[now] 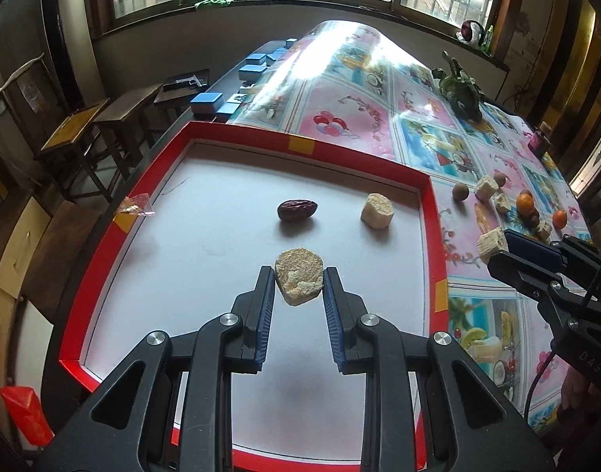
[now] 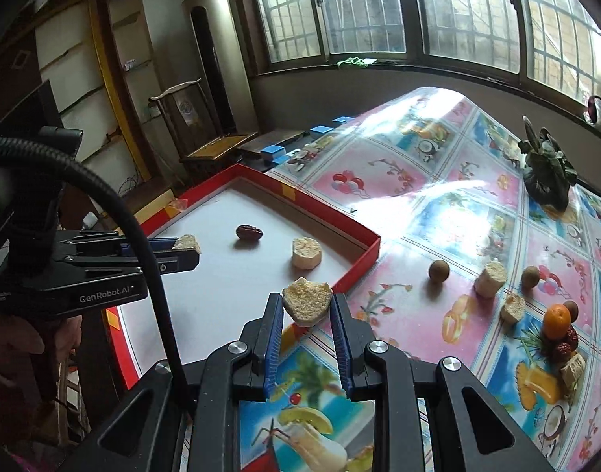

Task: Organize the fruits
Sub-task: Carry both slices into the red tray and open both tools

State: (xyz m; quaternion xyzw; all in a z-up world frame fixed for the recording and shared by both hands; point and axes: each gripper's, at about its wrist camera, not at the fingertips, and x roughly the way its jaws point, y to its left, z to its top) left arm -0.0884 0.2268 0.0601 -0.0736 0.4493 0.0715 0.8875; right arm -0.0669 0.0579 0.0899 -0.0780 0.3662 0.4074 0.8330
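— Red cardboard is the rim of the shallow white-floored tray (image 1: 432,212), yes? What lies inside it?

— A dark wrinkled red date (image 1: 297,210) far in the middle, and a pale cut sugarcane piece (image 1: 376,210) to its right.

— And the left gripper (image 1: 299,287)?

— It is closed on a pale rough sugarcane chunk (image 1: 299,281), above the near part of the tray floor.

— The right gripper (image 2: 307,310)?

— It pinches another pale sugarcane chunk (image 2: 307,306), near the tray's right corner. On the flowered plastic tablecloth (image 2: 410,314), to the right, lie brown round longans (image 2: 439,270), small oranges (image 2: 557,320) and more cane pieces (image 2: 490,278).
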